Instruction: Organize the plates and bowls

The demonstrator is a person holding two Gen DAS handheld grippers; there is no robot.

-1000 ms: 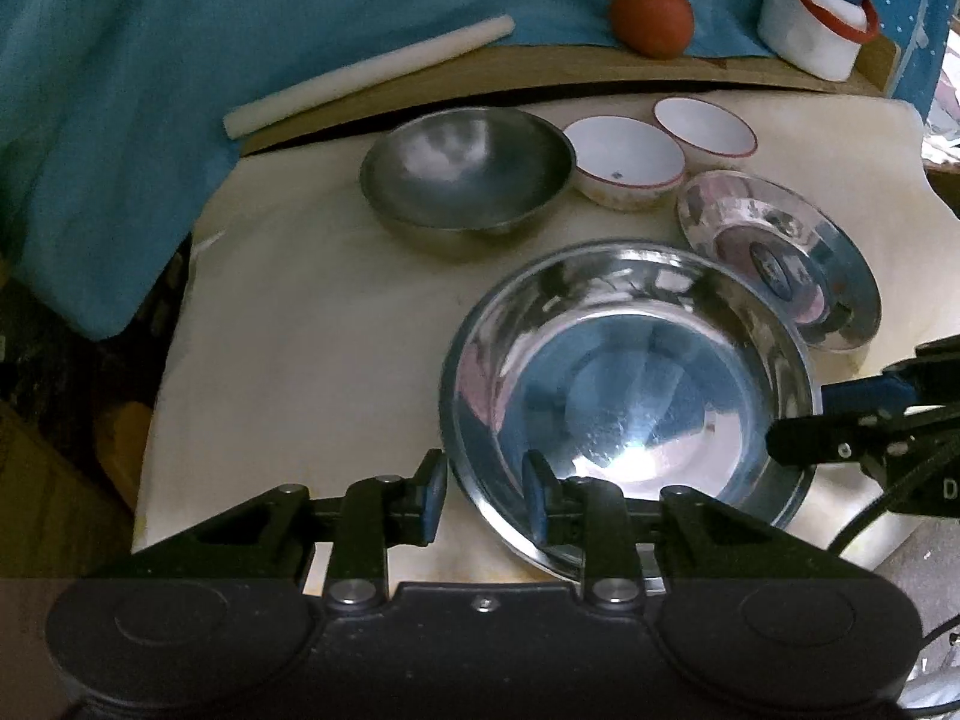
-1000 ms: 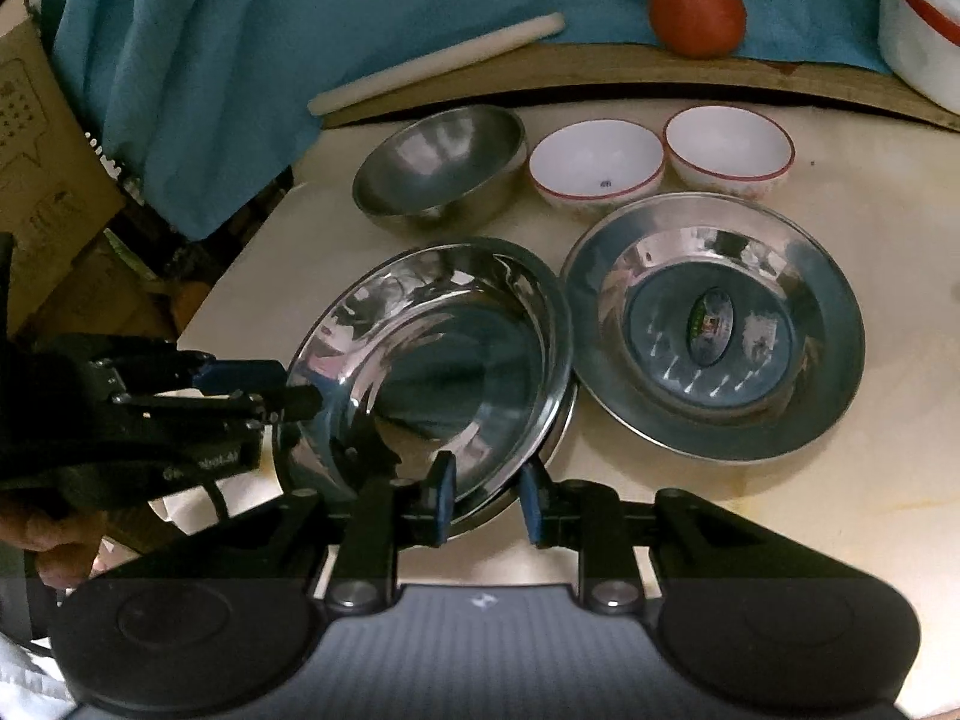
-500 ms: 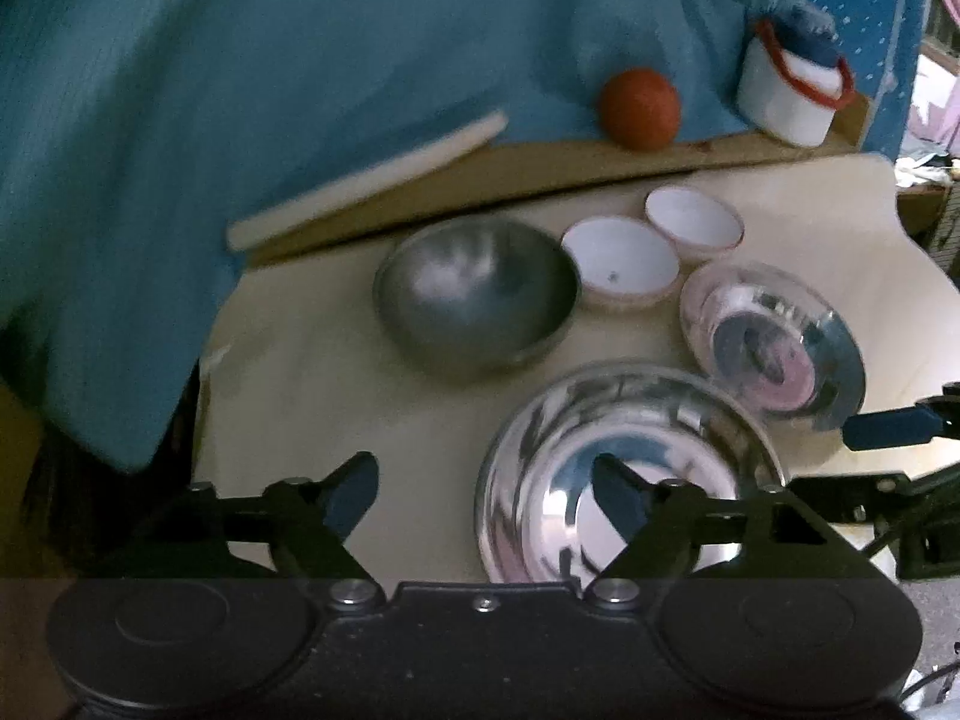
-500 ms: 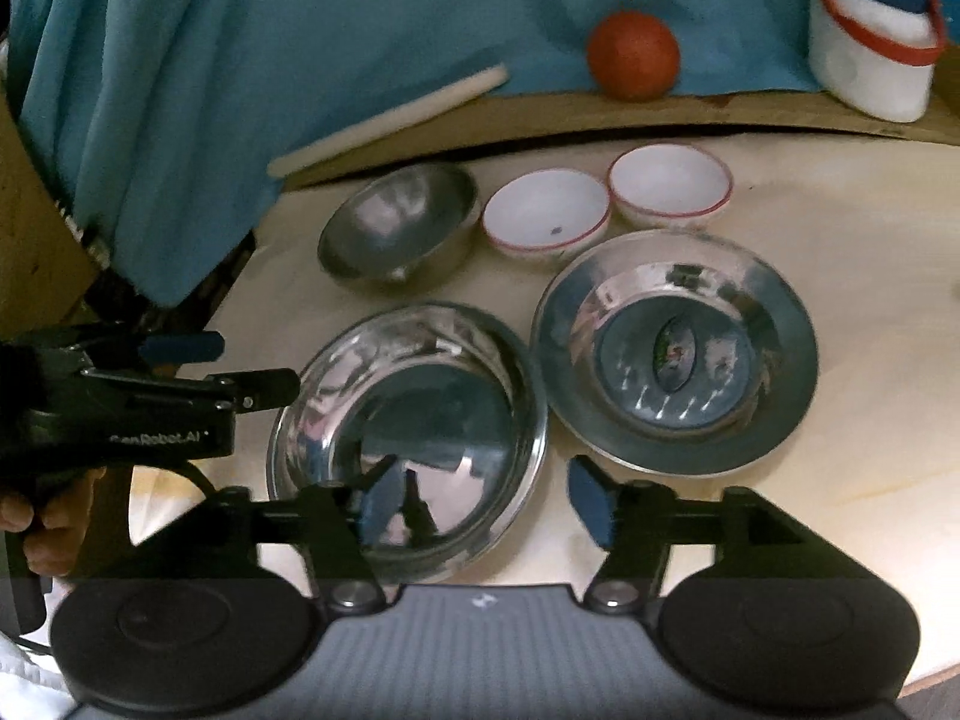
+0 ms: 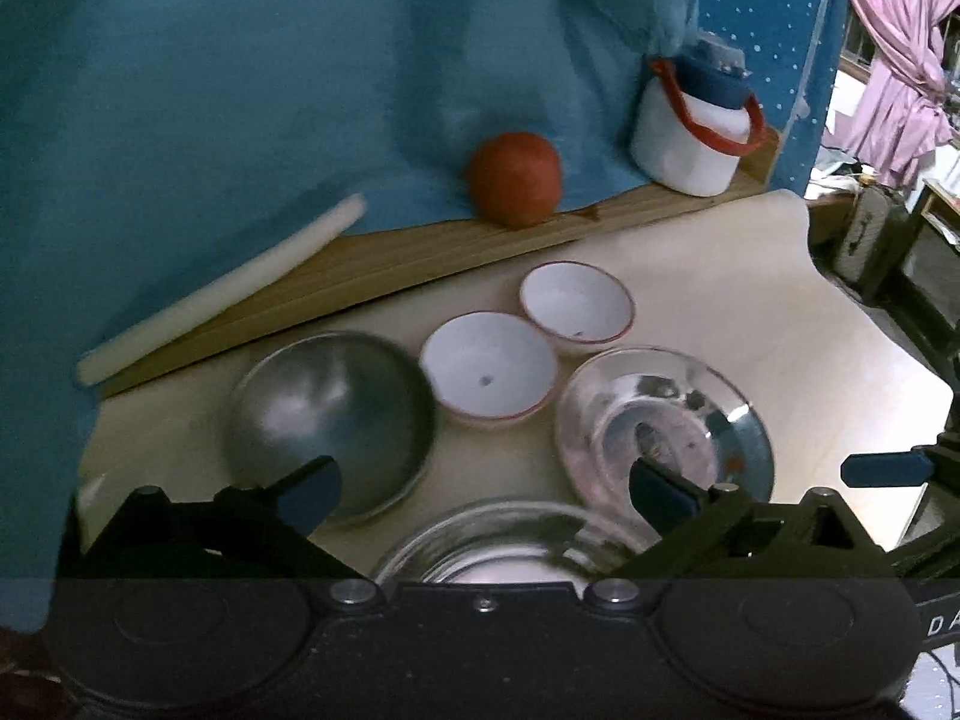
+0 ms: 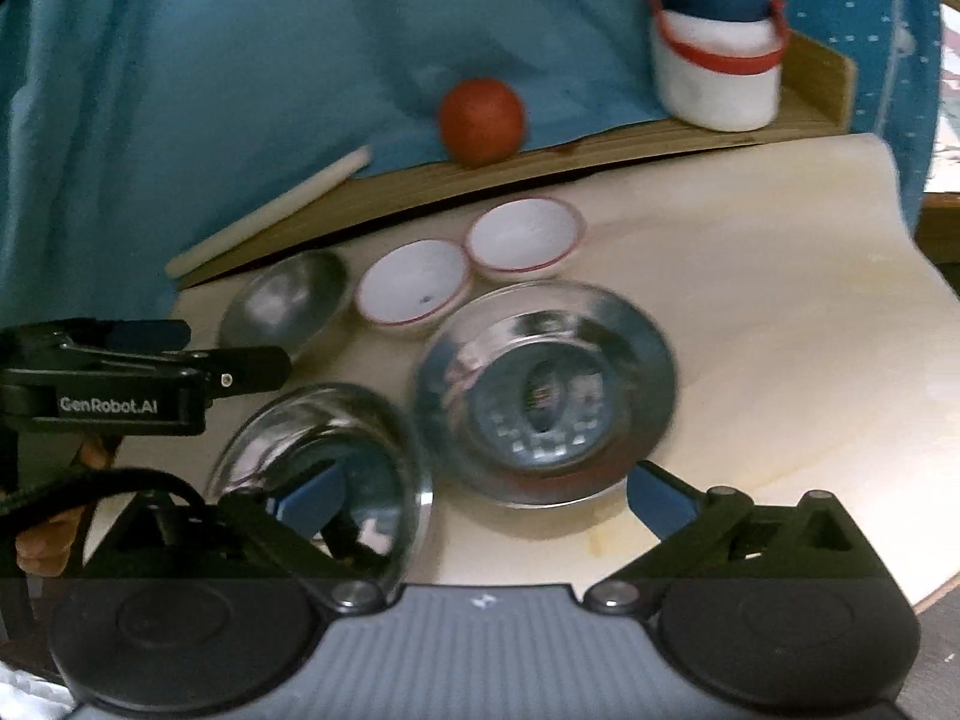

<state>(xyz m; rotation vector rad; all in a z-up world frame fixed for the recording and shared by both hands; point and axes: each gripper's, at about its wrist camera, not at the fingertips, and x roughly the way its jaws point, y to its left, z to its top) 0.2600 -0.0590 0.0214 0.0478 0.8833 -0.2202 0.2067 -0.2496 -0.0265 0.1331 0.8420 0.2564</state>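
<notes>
A wide shiny steel bowl [image 5: 498, 540] [image 6: 324, 468] rests on the cream table, nearest to me. Behind it stand a duller deep steel bowl [image 5: 330, 420] [image 6: 282, 300], two white red-rimmed bowls [image 5: 489, 375] [image 5: 576, 309] [image 6: 414, 288] [image 6: 525, 234] and a steel plate [image 5: 660, 426] [image 6: 546, 390]. My left gripper [image 5: 483, 489] hovers above the shiny bowl's far rim, jaws opening wide, nothing pressed between them. My right gripper [image 6: 483, 498] is also opening, its left finger over that bowl, its right finger by the plate's near edge. Each gripper shows at the other view's side [image 5: 888, 468] [image 6: 228, 372].
A wooden ledge [image 5: 420, 252] runs along the back, bearing a white stick [image 5: 228, 294], a red ball [image 5: 516, 177] and a white jar with a red handle [image 5: 690, 138]. Teal cloth hangs behind. The table's edge [image 6: 936, 300] curves away on the right.
Both grippers went from nearly shut at the shiny bowl's rim to wide open. Both drew back and upward, the left one more, and the bowl stays on the table.
</notes>
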